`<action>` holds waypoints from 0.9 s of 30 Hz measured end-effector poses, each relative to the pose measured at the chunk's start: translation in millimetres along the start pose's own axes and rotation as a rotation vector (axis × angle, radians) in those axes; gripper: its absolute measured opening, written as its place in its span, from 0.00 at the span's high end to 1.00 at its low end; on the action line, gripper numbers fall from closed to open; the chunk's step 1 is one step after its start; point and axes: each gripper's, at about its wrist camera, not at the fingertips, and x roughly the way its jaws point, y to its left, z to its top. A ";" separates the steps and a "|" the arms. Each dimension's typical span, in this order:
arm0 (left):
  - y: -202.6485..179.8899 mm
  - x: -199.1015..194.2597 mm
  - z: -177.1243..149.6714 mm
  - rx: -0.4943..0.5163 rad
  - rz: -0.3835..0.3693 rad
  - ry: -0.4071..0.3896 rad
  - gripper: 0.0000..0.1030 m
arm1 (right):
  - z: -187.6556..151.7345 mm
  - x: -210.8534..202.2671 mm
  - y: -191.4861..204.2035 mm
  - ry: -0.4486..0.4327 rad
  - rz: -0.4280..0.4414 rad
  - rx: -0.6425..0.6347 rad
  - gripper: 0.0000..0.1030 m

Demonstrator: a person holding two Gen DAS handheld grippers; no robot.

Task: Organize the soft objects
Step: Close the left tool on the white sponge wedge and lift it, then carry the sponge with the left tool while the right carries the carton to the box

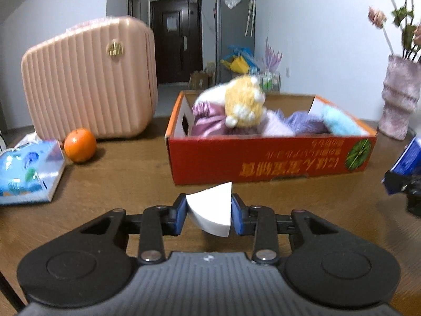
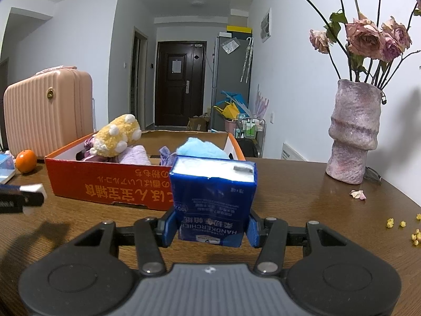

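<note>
Left fingers (image 1: pixel 209 214) pinch a white, wedge-shaped soft block (image 1: pixel 210 214); right fingers (image 2: pixel 210 227) clamp a blue tissue pack (image 2: pixel 213 200).

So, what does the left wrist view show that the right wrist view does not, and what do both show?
Only the left wrist view: the left tongs shut on a white sponge piece, seen head on, and the whole blue printed tissue pack.

Only the right wrist view: the right tongs shut on a blue handkerchief pack, seen head on, and fallen petals on the table.

Both: the red box holding soft toys, the orange, the pink suitcase, the vase.
</note>
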 end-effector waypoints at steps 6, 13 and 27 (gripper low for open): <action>-8.2 -22.1 9.1 -0.016 -0.038 -0.077 0.66 | 2.9 -6.4 1.7 -0.028 0.026 0.012 0.51; -20.1 -38.5 16.4 -0.027 -0.063 -0.133 0.66 | 8.1 -16.4 2.1 -0.073 0.047 0.023 0.51; -41.1 -37.1 31.6 -0.062 -0.081 -0.181 0.66 | 29.2 -18.4 -2.8 -0.160 0.037 0.070 0.51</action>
